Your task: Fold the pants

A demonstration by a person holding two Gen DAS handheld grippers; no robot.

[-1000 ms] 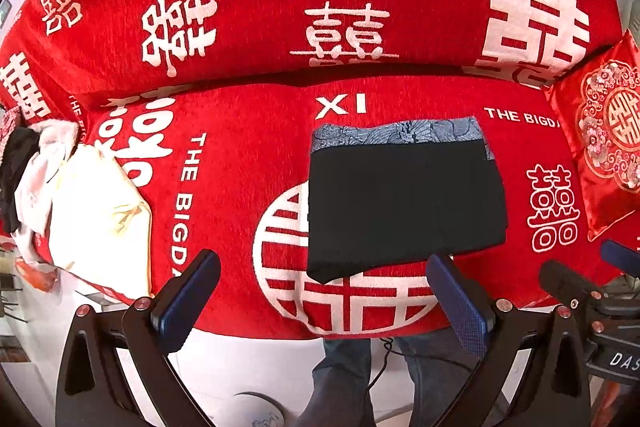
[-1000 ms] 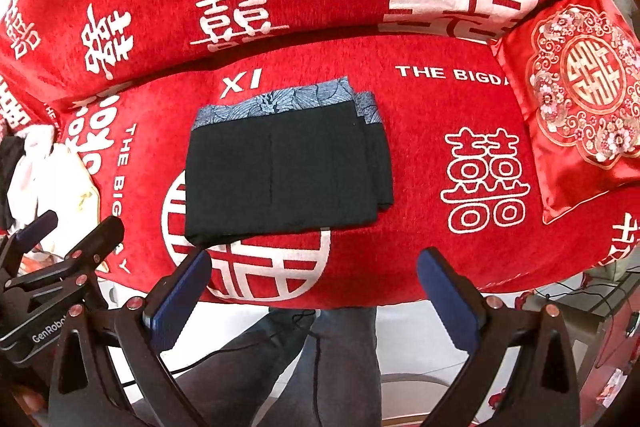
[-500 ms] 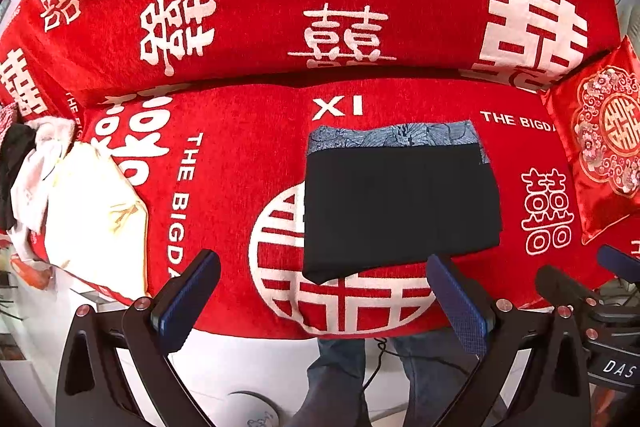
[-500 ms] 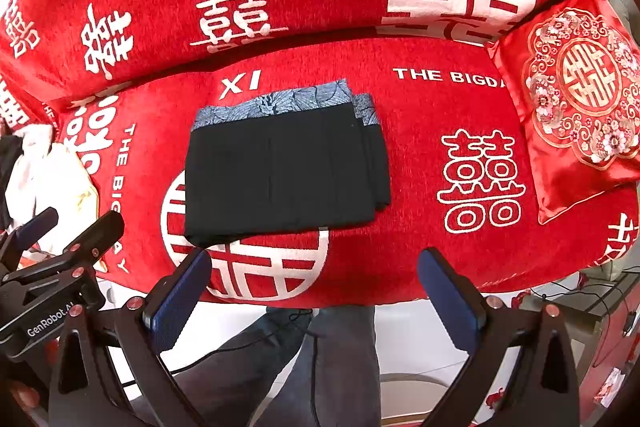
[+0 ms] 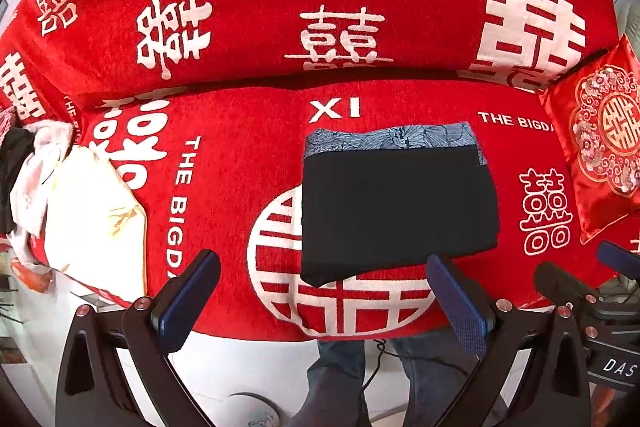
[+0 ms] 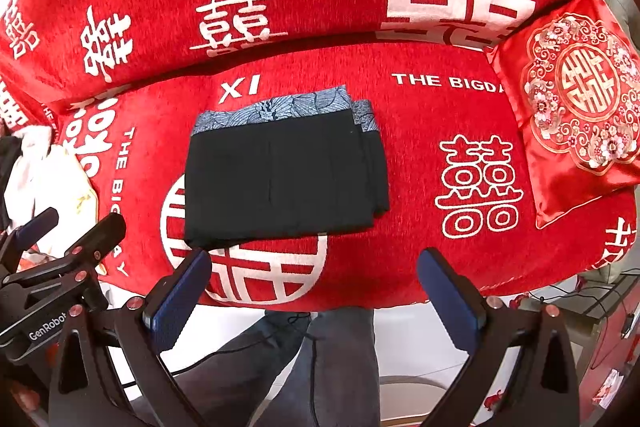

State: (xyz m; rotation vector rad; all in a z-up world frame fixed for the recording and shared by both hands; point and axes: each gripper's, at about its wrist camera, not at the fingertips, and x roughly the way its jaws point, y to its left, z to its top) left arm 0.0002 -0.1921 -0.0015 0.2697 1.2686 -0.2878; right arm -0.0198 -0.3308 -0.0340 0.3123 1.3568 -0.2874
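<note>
Black pants [image 5: 396, 211] folded into a flat rectangle on red sofa cover [image 5: 240, 163], patterned waistband on far edge. Left gripper [image 5: 324, 291] and right gripper [image 6: 312, 287] near edge, jaws released, clear of fabric.

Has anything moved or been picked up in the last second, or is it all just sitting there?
Almost nothing. Both views drift slightly, so the tools shifted a touch, but neither took hold of or let go of anything. The left tool and right tool are open and empty, held back from the sofa's edge. The folded black pants lie as before on the red sofa cover, and the embroidered cushion is unmoved.
</note>
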